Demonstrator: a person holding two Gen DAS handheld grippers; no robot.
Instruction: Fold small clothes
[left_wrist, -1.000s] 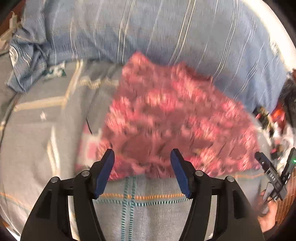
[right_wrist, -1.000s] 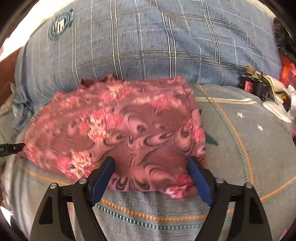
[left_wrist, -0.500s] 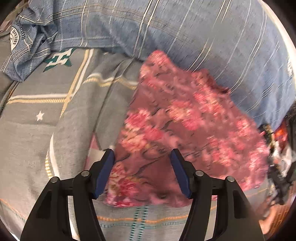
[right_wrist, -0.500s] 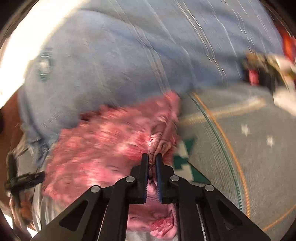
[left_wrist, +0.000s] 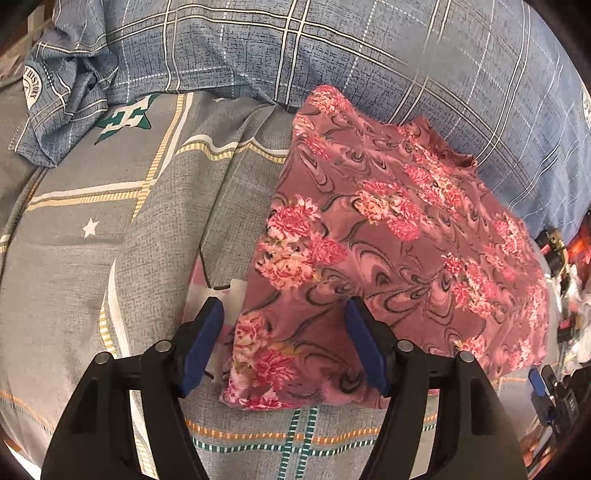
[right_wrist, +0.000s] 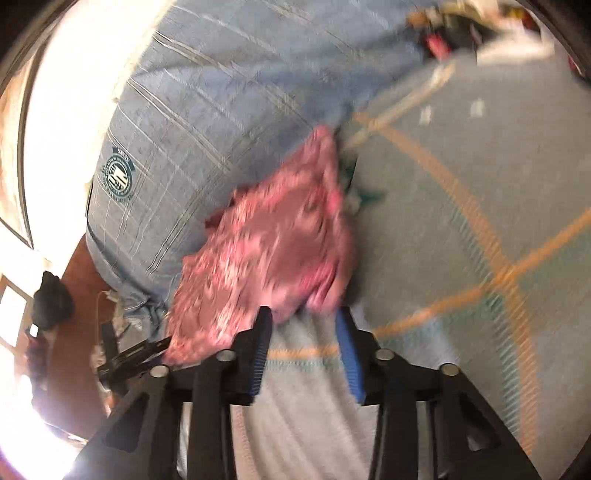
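Observation:
A pink floral garment (left_wrist: 388, 236) lies flat on the grey patterned bedsheet (left_wrist: 110, 258), its far edge against a blue plaid pillow (left_wrist: 369, 55). My left gripper (left_wrist: 284, 332) hangs over the garment's near left corner. Its jaws are opening, with the corner lying between the blue pads (left_wrist: 207, 343) and neither pad pressing on it. In the blurred right wrist view the garment (right_wrist: 266, 251) sits just beyond my right gripper (right_wrist: 303, 321). Those jaws are opening too, and only the cloth's near edge reaches the gap between the tips.
A white tag or paper (left_wrist: 229, 295) pokes out beside the garment's left edge. A crumpled blue pillowcase (left_wrist: 62, 99) lies at the far left. Small clutter (left_wrist: 561, 258) crowds the bed's right side. A bright window (right_wrist: 66, 110) and brown floor (right_wrist: 77, 332) show beyond the pillow (right_wrist: 207, 110).
The right gripper closed on the garment's right edge half a second ago, then let go, parted its jaws and rolled. The left gripper came down closer to the left corner, jaws slightly wider.

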